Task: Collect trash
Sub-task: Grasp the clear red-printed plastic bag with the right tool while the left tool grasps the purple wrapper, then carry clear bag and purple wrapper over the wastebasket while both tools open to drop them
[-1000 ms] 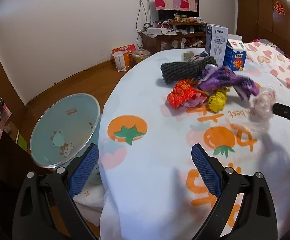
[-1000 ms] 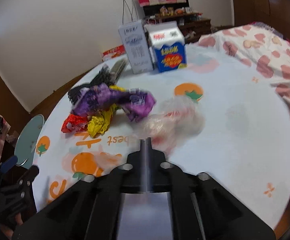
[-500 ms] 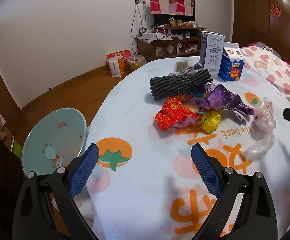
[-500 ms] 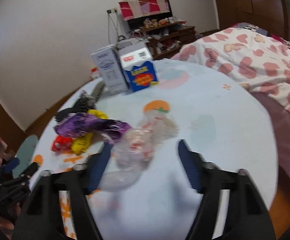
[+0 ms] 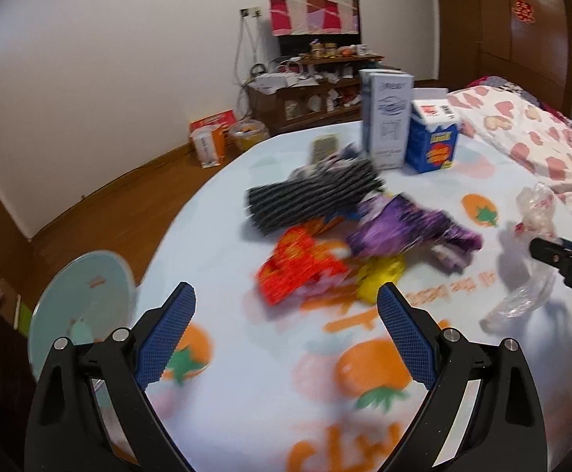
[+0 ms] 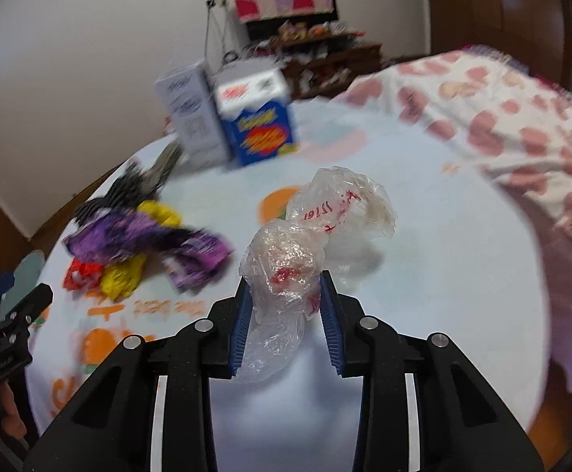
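Note:
My right gripper (image 6: 284, 277) is shut on a crumpled clear plastic bag (image 6: 317, 232) with red print, held just above the tablecloth. The bag also shows in the left wrist view (image 5: 534, 212), at the right gripper's tip (image 5: 541, 249). My left gripper (image 5: 286, 299) is open and empty over the table's near edge. Ahead of it lies a pile of trash: a red wrapper (image 5: 297, 267), a yellow wrapper (image 5: 380, 275), a purple wrapper (image 5: 411, 224) and a black striped cloth (image 5: 313, 196). A pale blue bin (image 5: 81, 299) stands on the floor at the left.
Two cartons stand at the table's far side, a tall white one (image 5: 386, 122) and a blue one (image 5: 433, 139). A heart-print blanket (image 5: 530, 137) lies to the right. A cluttered shelf (image 5: 309, 86) and boxes on the floor stand by the far wall.
My right gripper went from shut to open and back to shut on the plastic bag. My left gripper moved forward over the table toward the trash pile.

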Tool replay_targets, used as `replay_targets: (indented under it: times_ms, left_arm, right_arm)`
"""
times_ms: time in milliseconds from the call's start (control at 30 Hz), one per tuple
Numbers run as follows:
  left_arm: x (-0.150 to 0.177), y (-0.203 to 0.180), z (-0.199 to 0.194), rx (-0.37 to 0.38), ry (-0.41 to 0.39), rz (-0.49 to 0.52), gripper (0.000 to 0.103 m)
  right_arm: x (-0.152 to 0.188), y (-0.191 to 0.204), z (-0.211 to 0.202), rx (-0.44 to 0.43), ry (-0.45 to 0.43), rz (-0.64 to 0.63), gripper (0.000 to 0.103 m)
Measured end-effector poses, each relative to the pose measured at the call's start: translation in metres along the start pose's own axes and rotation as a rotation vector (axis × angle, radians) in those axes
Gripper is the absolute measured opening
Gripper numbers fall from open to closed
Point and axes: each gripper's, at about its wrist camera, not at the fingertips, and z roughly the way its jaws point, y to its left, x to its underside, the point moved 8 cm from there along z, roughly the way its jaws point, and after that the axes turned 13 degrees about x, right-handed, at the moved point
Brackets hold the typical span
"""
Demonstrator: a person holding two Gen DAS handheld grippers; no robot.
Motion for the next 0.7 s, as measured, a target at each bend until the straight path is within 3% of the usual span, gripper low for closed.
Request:
replay_targets:
  times_ms: [300,400,433,500,633,700]
  left_arm:
    - [-0.036,-0.047,0.054,0.146,0.003,-0.006,0.077]
    - [-0.032,-0.057,0.074,0.160,0.051,-0.009,0.053]
    - [-0.031,-0.059,0.075,0.163,0.051,-0.012,0.052]
    - [-0.031,-0.062,0.072,0.167,0.043,0.003,0.034]
    - [-0.032,-0.065,0.051,0.212,0.017,0.002,0.021]
    - [-0.031,-0.065,0.035,0.218,0.000,0.003,0.020]
  right_arm:
    - [-0.009,-0.051,0.001,0.078,-0.020,0.004,0.035]
    - [-0.007,-0.052,-0.001,0.067,-0.018,0.014,0.035]
    - [-0.006,-0.051,-0.002,0.063,-0.018,0.012,0.035]
    - [-0.004,-0.047,-0.004,0.060,-0.019,0.007,0.035]
    - [-0.003,-0.043,-0.013,0.064,-0.044,0.003,0.035]
    - [-0.004,-0.043,-0.021,0.060,-0.062,0.013,0.035]
